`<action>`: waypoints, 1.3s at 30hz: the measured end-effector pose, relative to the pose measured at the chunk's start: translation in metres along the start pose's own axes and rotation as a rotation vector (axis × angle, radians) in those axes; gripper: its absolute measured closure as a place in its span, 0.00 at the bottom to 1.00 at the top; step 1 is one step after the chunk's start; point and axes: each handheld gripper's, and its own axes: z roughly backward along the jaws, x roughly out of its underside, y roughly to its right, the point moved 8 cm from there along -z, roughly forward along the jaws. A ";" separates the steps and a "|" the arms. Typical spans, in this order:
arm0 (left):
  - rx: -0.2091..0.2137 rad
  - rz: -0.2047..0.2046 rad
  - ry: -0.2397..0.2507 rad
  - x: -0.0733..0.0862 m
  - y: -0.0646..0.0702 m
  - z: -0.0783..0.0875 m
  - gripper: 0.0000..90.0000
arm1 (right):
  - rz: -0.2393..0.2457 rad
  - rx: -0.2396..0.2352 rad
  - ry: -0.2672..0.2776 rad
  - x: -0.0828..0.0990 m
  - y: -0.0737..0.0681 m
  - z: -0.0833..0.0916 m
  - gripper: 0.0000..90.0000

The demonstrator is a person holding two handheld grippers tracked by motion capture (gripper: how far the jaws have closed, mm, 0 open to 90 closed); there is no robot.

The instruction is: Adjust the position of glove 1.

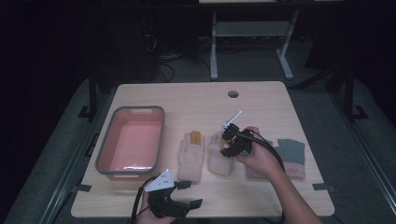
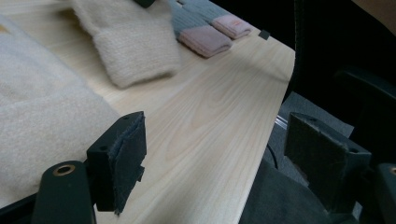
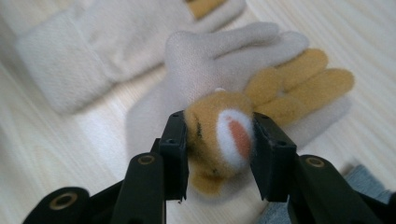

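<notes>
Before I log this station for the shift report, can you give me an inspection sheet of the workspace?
Surface: pale wood table, grommet hole near far edge.
Job's things: two cream gloves with tan patches; grey gloves with pink cuffs; pink bin, nothing seen inside.
Clutter: nothing seen.
Grippers: right gripper shut on the second cream glove's tan patch; left gripper open at near edge.
Cables: black leads trail from each gripper.
Surroundings: dark room, white desk frame behind.

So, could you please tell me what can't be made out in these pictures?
- High view: the cream glove under the right tool is partly covered by it.
- High view: the grey glove is partly hidden by the hand.
- Right tool view: the near cream glove is blurred.
</notes>
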 end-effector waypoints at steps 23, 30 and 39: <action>0.006 -0.014 0.000 0.000 0.004 0.002 0.24 | 0.174 -0.097 0.048 -0.065 -0.066 0.001 0.67; 0.007 -0.011 0.002 0.000 0.004 0.003 0.24 | 0.176 -0.107 0.019 -0.076 -0.072 -0.021 0.66; 0.011 -0.005 0.003 0.000 0.005 0.003 0.24 | 0.127 -0.110 -0.054 -0.066 -0.063 -0.058 0.63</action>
